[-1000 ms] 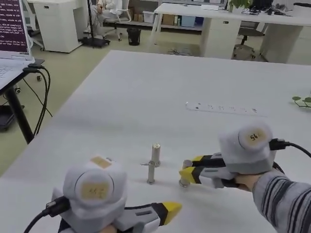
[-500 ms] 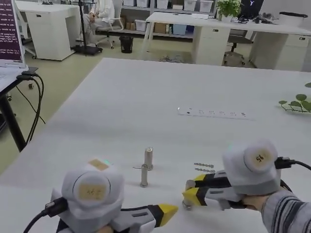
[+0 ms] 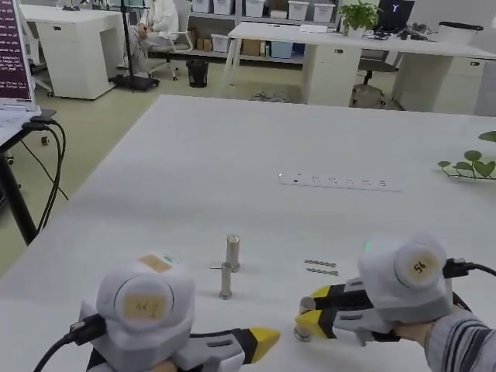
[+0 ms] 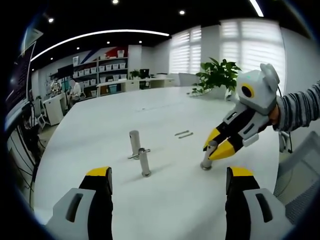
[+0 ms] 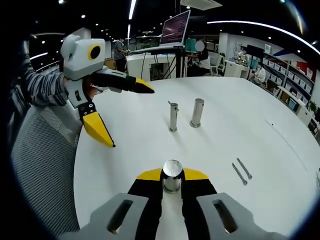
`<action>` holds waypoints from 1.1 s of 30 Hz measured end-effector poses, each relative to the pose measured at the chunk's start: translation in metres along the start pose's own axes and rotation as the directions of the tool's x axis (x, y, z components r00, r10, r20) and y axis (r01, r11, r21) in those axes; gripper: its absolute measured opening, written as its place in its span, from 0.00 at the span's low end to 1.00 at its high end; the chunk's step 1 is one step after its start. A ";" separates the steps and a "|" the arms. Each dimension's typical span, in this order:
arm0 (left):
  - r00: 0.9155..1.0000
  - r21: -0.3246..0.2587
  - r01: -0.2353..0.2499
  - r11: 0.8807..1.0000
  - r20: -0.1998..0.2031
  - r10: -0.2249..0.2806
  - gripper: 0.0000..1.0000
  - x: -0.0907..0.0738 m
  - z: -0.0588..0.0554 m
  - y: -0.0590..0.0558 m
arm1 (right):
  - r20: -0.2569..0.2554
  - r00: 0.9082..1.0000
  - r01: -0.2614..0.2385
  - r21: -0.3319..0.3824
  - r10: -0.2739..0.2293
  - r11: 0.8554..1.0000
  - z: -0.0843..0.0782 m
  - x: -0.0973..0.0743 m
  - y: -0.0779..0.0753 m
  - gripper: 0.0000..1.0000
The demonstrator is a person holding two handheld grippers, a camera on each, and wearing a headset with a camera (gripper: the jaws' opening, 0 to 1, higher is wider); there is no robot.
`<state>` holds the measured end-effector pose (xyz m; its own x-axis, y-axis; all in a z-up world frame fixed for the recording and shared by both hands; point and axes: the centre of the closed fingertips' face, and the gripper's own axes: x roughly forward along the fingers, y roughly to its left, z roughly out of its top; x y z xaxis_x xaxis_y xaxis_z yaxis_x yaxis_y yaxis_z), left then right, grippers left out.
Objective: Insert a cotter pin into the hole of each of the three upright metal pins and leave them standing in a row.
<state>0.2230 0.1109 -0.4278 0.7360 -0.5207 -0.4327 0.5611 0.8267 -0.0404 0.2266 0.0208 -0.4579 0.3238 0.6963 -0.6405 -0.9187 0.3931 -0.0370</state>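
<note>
White desks (image 3: 341, 43), shelving (image 3: 256, 9) — potted plant (image 3: 361, 13), beige floor (image 3: 85, 132)

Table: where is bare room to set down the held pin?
Free: the wide stretch between the power strip and the standing pins, and the table left of them. Crowded: between those pins, the loose cotter pins and the right tongs.

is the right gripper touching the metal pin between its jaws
Touching: the right gripper view shows the right gripper clamped on the metal pin, jaws against both sides.
</note>
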 end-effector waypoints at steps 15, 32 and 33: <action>1.000 -0.010 -0.001 1.000 0.002 0.001 0.95 0.000 0.001 0.000 | -0.011 1.000 -0.012 0.022 0.012 1.000 -0.002 -0.002 -0.004 0.13; 1.000 -0.012 0.005 1.000 0.015 -0.005 0.94 -0.001 0.006 -0.002 | -0.112 0.994 0.012 0.003 -0.011 1.000 -0.008 -0.039 -0.029 0.19; 1.000 -0.014 0.006 1.000 0.014 -0.006 0.94 -0.001 0.005 -0.003 | -0.118 0.993 0.013 0.004 -0.012 1.000 -0.007 -0.041 -0.031 0.19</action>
<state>0.2231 0.1080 -0.4225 0.7380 -0.5286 -0.4195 0.5604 0.8264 -0.0553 0.2403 -0.0242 -0.4364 0.3061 0.6158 -0.7260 -0.9137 0.4042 -0.0423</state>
